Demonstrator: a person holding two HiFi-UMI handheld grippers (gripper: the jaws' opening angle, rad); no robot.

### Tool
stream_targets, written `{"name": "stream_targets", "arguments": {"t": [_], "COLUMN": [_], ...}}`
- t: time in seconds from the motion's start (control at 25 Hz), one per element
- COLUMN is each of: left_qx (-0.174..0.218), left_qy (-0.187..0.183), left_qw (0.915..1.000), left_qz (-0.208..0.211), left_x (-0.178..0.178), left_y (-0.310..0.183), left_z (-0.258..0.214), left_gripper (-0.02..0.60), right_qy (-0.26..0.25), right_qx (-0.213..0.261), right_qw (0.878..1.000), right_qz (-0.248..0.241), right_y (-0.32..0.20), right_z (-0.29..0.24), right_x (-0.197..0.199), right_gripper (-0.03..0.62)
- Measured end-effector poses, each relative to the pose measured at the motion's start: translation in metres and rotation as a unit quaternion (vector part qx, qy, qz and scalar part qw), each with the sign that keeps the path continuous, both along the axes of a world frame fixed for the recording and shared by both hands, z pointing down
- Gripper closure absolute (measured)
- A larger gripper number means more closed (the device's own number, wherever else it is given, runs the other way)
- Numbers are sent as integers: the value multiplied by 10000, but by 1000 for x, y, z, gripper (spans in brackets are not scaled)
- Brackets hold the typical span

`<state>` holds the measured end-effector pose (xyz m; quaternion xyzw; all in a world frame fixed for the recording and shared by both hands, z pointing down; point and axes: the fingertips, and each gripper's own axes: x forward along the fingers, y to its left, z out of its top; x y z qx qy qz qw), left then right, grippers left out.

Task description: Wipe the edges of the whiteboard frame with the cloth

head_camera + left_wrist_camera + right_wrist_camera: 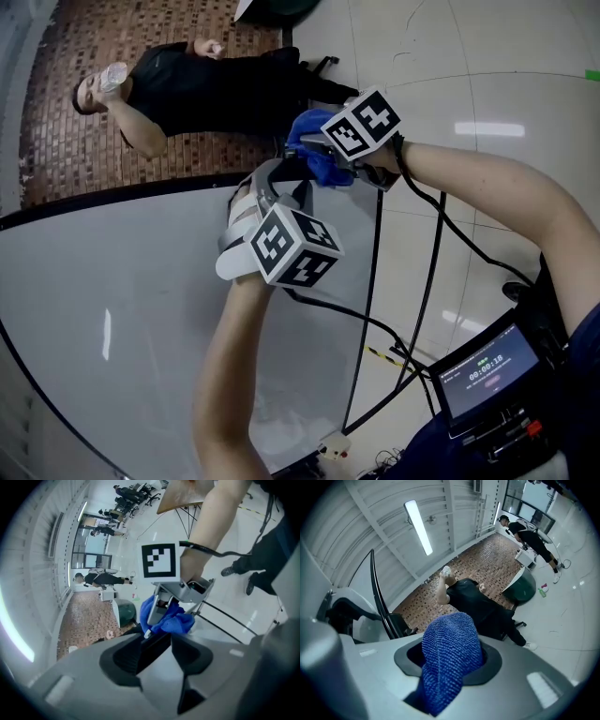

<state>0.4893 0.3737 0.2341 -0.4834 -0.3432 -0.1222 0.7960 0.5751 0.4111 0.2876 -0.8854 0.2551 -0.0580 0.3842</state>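
The whiteboard (122, 309) fills the lower left of the head view, with its black frame (141, 192) along the top edge. My left gripper (281, 183) is at the frame's right end and shut on the black frame bar (152, 651). Just beyond it, my right gripper (328, 155) is shut on a bunched blue cloth (314, 145), which touches the frame corner. In the left gripper view the cloth (171, 618) hangs from the right gripper (180, 590) right above the bar. The right gripper view shows the cloth (450, 653) bulging out of the jaws, with the frame (377, 592) to its left.
A person in black (187, 84) stands on the brick-pattern floor behind the board, holding a bottle up. Black cables (375, 281) run down from both grippers over the tiled floor. A small screen device (487, 370) sits at the lower right. A dark green bin (525, 590) stands further off.
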Motion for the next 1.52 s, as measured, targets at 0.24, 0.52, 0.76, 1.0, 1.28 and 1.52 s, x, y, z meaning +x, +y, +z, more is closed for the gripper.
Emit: {"name": "stream_targets", "arguments": {"t": [0.24, 0.52, 0.76, 1.0, 1.28, 1.52], "left_qx": [255, 458, 574, 1068, 1115, 1089], "left_qy": [-228, -712, -797, -754, -967, -1002], "left_qw": [9994, 9964, 9949, 9891, 9873, 9881], "left_qz": [80, 92, 236, 670, 582, 418], "left_x": [-10, -29, -39, -54, -56, -55], "left_y": [-1, -3, -8, -16, -21, -28], "left_z": [24, 60, 82, 116, 128, 124], "left_gripper": [379, 377, 377, 377, 377, 377], "right_qy": [-50, -112, -347, -474, -90, -725], "right_qx": [-203, -760, -898, -706, -2436, -1023], "right_qw": [9997, 9970, 9951, 9958, 9645, 9877], "right_qz": [135, 129, 209, 336, 1020, 930], "right_y": [-9, -12, -14, -8, -2, 10], "right_z": [30, 47, 72, 81, 68, 104], "right_x": [-9, -16, -25, -31, -36, -34], "right_gripper": [436, 436, 436, 434, 436, 436]}}
